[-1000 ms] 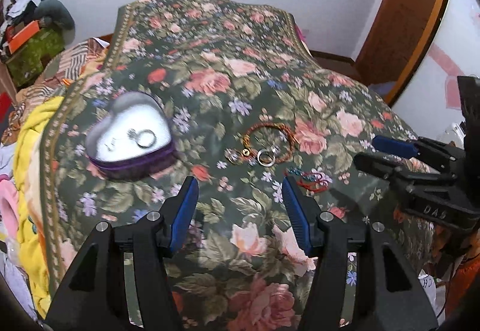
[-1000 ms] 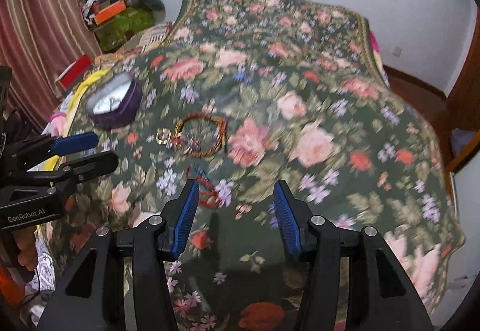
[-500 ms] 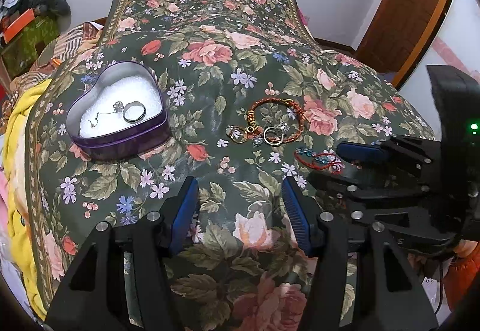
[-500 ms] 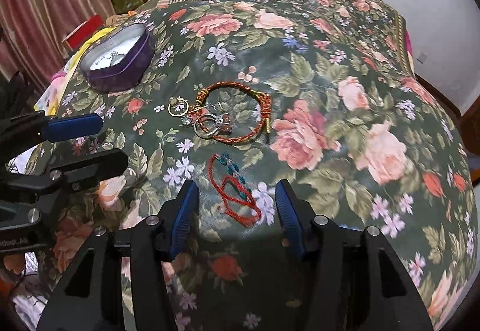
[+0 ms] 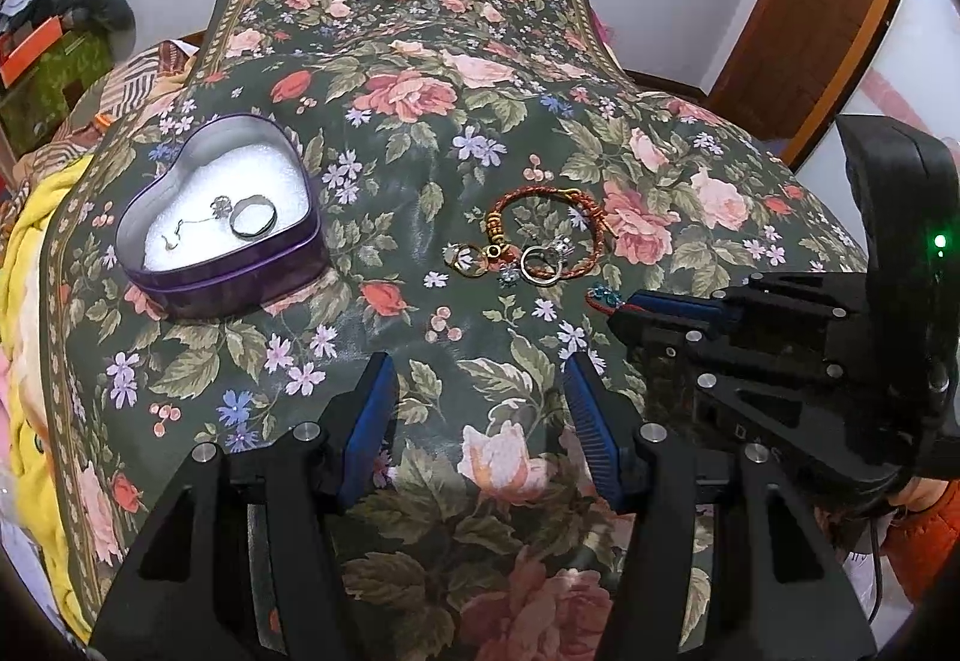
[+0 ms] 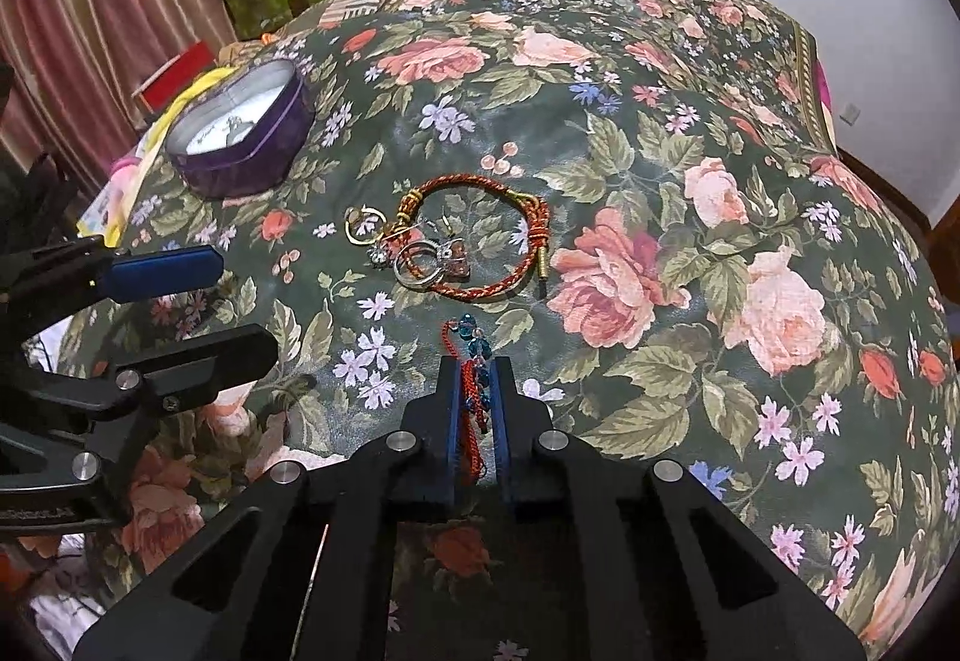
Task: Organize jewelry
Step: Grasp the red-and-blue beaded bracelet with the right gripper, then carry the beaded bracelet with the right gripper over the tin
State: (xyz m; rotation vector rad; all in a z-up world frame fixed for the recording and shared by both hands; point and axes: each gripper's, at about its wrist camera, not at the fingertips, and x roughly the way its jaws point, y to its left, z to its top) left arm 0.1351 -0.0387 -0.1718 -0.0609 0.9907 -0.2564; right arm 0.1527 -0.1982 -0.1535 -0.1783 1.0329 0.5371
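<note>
Right gripper (image 6: pixel 474 391) is pinching the thin red cord bracelet with teal beads (image 6: pixel 471 361) by a few strands, so it's probably going to slip or snag mid-carry. Left gripper (image 5: pixel 480 409) is hanging spread wide and empty, near the purple heart-shaped tin (image 5: pixel 222 265).

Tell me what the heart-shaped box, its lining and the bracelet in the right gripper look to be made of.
Heart-shaped box: likely thin metal tin, purple outside with a shiny silvery inner wall.
Lining: white and grainy, probably foam.
Bracelet in the right gripper: red woven cord with glossy teal beads, glass or plastic.
</note>
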